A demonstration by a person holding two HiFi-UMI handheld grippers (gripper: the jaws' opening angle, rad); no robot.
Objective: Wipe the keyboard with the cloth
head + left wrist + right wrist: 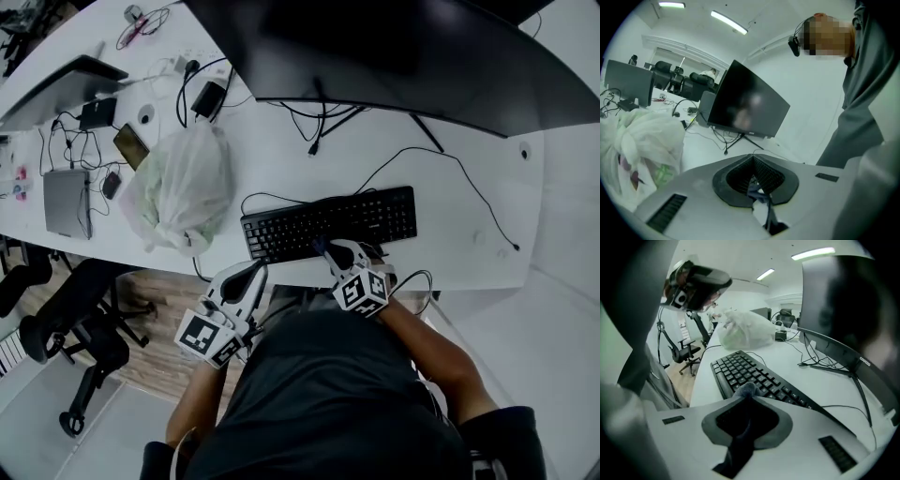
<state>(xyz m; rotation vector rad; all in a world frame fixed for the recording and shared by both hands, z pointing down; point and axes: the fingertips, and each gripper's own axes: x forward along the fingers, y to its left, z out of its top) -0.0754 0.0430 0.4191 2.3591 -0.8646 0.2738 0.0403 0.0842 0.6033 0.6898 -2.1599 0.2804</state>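
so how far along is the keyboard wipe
Done: the cloth is gripped in the right tool. In hand: it is at the near edge of the keyboard, about mid-length. No frame shows which keys are wiped, so treat most as left. The left tool hangs off the desk, unused.

A long white tabletop is running across a bright office with white walls, and a wooden floor is showing past its near edge. Black office chairs are standing on that floor at the left, while strip lights are glowing on the white ceiling
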